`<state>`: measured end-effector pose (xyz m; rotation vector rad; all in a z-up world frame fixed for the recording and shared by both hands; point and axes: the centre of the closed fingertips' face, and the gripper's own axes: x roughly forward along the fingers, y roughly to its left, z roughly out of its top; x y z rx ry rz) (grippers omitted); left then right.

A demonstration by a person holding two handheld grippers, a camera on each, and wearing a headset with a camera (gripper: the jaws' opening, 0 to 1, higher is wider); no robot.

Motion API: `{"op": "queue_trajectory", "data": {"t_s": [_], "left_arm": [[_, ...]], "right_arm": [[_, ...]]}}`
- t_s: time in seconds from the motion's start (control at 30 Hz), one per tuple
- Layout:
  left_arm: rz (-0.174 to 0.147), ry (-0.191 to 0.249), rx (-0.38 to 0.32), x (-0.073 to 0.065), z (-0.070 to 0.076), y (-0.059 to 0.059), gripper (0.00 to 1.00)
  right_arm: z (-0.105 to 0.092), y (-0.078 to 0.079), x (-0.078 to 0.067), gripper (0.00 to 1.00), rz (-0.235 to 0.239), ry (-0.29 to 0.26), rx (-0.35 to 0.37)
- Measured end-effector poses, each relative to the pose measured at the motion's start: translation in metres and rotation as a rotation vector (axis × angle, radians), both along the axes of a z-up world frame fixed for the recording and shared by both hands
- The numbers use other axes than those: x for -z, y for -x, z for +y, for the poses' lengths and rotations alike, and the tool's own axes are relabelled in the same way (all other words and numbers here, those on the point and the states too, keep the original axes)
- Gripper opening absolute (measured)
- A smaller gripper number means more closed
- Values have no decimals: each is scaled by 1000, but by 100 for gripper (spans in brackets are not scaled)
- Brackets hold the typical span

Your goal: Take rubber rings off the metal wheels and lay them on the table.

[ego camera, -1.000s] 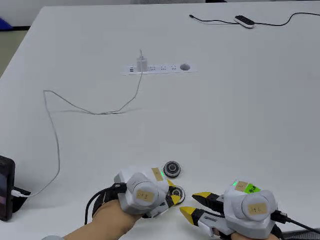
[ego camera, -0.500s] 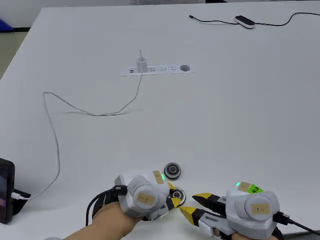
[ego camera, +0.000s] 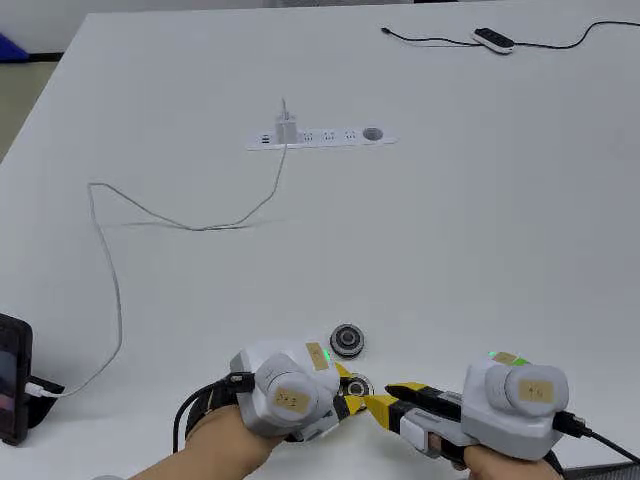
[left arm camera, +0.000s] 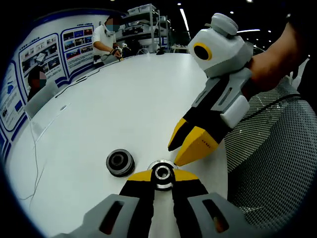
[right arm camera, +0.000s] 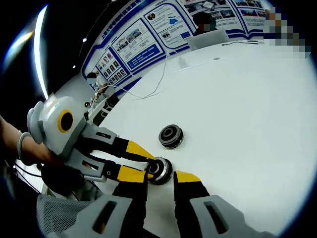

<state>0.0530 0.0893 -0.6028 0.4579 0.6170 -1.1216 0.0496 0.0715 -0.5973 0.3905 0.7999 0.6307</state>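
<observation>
At the near edge of the white counter [ego camera: 480,230] the left gripper [left arm camera: 162,176] has its yellow-tipped jaws closed on a small metal wheel [right arm camera: 159,170], one tip on each side of it, the wheel lying flat with its dark hub facing up. The right gripper [ego camera: 383,397] points at that same wheel from the opposite side; its jaws stand a little apart and grasp nothing, their tips just beside the wheel's rim (whether they touch it cannot be told). A second metal wheel [ego camera: 347,339], with a dark band around its outside, rests loose on the counter just beyond the held one, apart from both grippers. Whether the held wheel carries a rubber ring is too small to make out. Farther back a white power strip [ego camera: 320,136] lies across the counter with a plug in it, and a thin white cable [ego camera: 110,270] runs from there in a long loop toward a dark phone [ego camera: 12,375] at the left edge. A small black device on a cord [ego camera: 493,39] sits at the far right
</observation>
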Motion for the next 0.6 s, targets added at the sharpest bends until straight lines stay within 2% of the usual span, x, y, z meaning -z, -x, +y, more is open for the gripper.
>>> {"op": "queue_trajectory", "data": {"t_s": [0.07, 0.27, 0.6], "left_arm": [[-1, 0, 0, 0, 0, 0, 13], [-1, 1, 1, 1, 0, 0, 13], [-6, 3, 6, 0, 0, 0, 13]], "right_arm": [[-1, -2, 2, 22, 34, -24, 28], [-1, -1, 9, 21, 75, -21, 27], [0, -1, 14, 19, 155, -67, 78]]}}
